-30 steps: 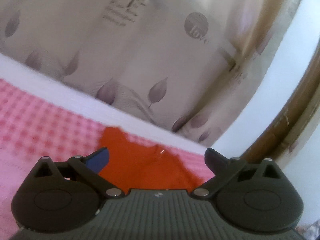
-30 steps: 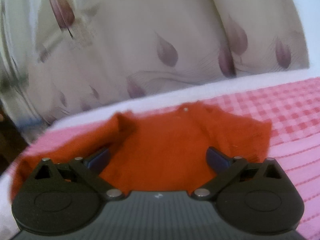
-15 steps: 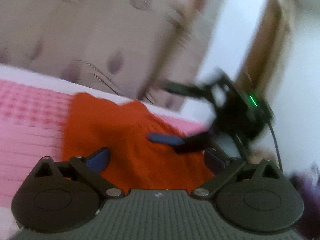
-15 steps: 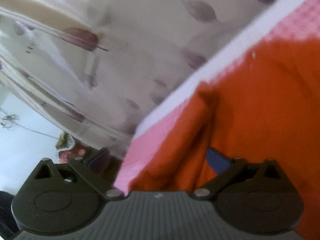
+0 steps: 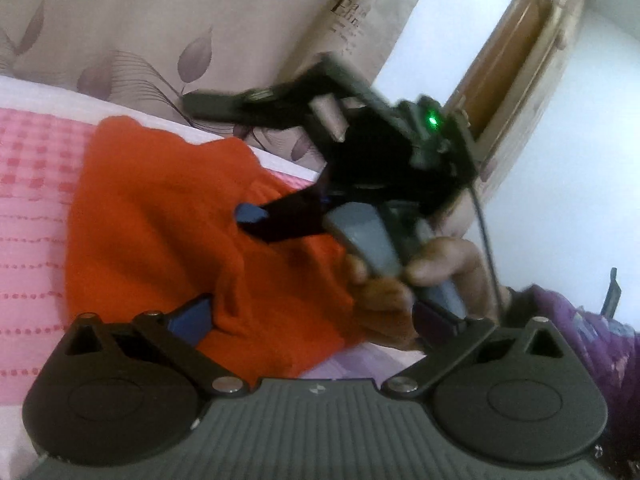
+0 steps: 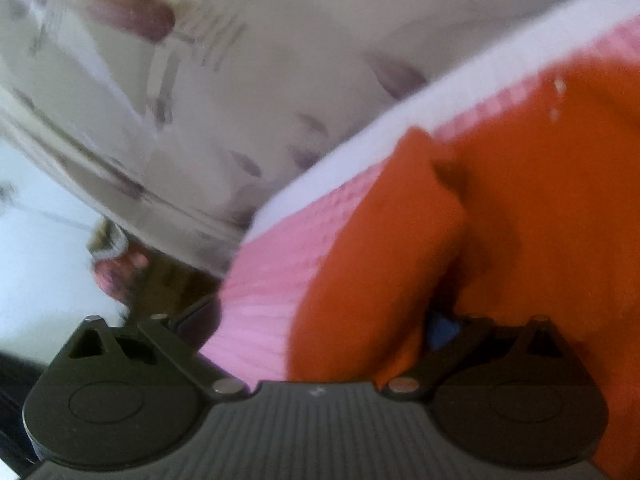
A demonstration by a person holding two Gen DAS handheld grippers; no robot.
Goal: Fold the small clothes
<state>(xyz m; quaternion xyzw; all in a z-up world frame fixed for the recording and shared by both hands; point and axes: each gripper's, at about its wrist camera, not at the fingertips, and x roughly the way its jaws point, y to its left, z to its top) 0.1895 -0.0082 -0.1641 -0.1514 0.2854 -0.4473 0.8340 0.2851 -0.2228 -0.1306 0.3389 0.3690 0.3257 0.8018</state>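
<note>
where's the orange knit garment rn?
The orange knit garment lies on the pink checked bedspread near its curtain-side edge, centre-left in the left wrist view, right of centre in the right wrist view.

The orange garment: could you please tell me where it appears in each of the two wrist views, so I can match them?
Left wrist view: the orange garment fills the centre-left, lying on the pink checked cover, with the right gripper over it.
Right wrist view: it fills the right half, running down to the frame's bottom edge.
Shared landmark: the leaf-print curtain behind the bed.
</note>
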